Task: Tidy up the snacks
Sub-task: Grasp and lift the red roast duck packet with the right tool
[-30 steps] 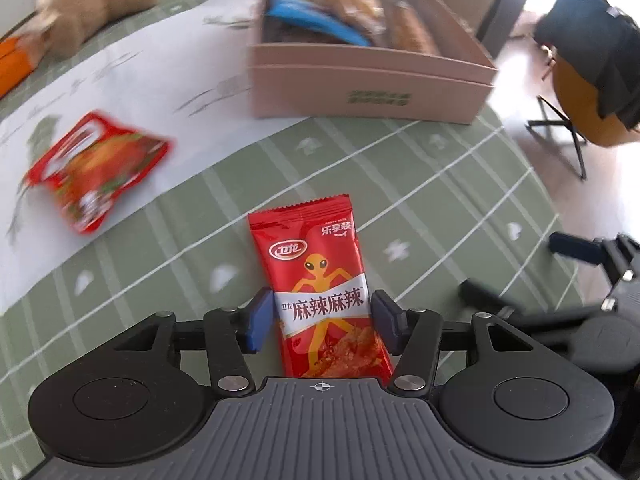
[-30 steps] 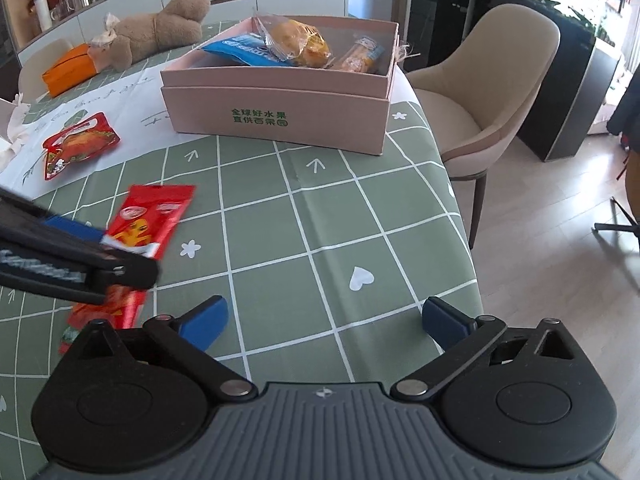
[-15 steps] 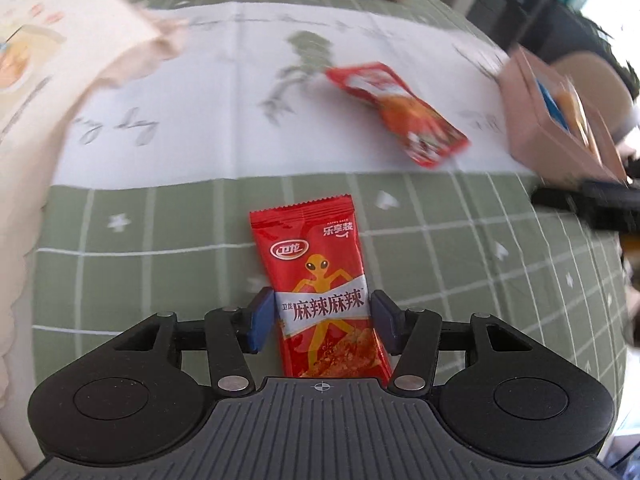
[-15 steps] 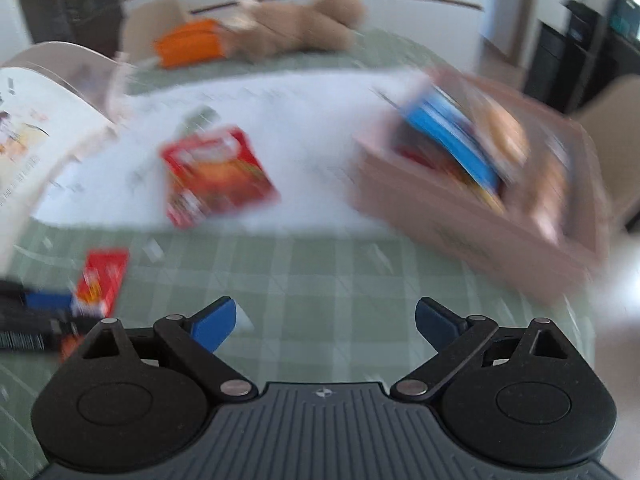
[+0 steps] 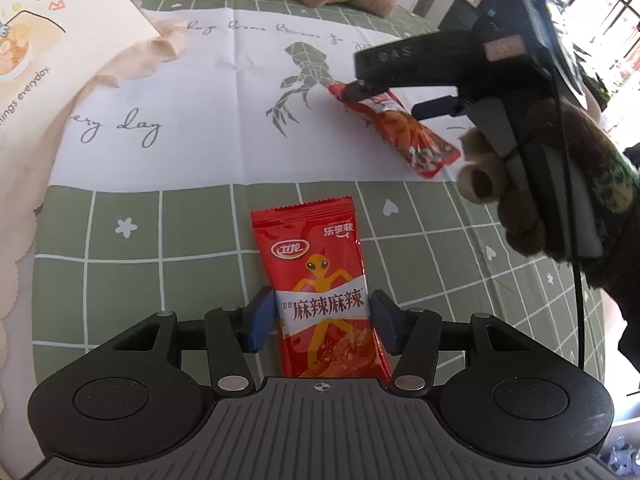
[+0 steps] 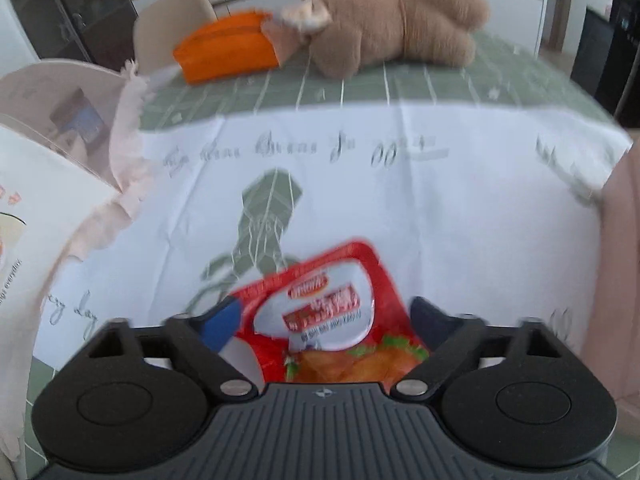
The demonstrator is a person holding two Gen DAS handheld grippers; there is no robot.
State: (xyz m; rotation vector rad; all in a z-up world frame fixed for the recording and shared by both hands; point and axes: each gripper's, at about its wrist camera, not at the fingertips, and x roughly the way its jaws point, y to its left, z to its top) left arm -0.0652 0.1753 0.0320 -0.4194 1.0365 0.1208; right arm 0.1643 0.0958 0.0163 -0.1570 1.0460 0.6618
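My left gripper (image 5: 323, 322) is shut on a red spicy-strip snack packet (image 5: 324, 292) with an orange alien figure, held above the green checked tablecloth (image 5: 160, 264). A second red snack packet (image 5: 394, 130) lies on the white printed cloth (image 5: 224, 120). My right gripper (image 6: 325, 318) is open, its fingers on either side of that second packet (image 6: 332, 320); the same gripper shows in the left wrist view (image 5: 400, 92), over the packet's far end. The right wrist view is blurred.
A brown plush toy (image 6: 396, 24) and an orange pouch (image 6: 226, 46) lie at the table's far side. A white printed bag with a pink cloth (image 5: 48, 64) stands at the left. A pink box edge (image 6: 624, 264) shows at the right.
My right gripper swung left from the pink box side and came down around the second red packet. My left gripper kept hold of its packet while turning left.
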